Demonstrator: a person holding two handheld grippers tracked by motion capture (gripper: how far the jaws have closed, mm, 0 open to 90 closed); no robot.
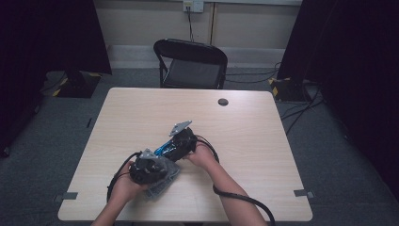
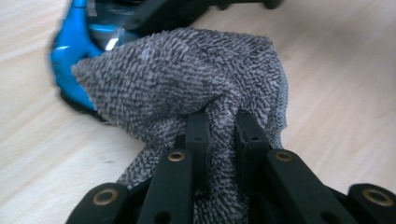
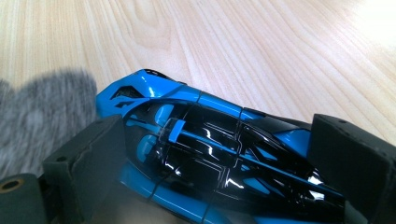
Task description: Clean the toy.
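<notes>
Grey terry cloth [image 2: 187,84] bunched closest to the left gripper's lens, pinched between that gripper's two black fingers [image 2: 198,135], which press together on a fold of it. Free end of the cloth flops forward against the nose of a blue and black toy car [image 2: 74,60]; looks like wiping or polishing work, cloth held by one fold so a loose pad can be dragged over the bodywork

Right gripper [image 3: 224,154] straddles the toy car, padded fingers [image 3: 88,154] against both flanks, apparently clamping it to steady it on the surface [image 3: 261,46] while the cloth works at its front

High view: both grippers near the front middle of the surface, left gripper [image 1: 149,165] over the cloth, right gripper [image 1: 181,141] just behind it, car between them

Around: cable port [image 1: 223,101] far side of the surface, well apart. Black folding chair [image 1: 193,63] beyond the far edge. Nothing obstructs; only the cloth hides the car's nose
</notes>
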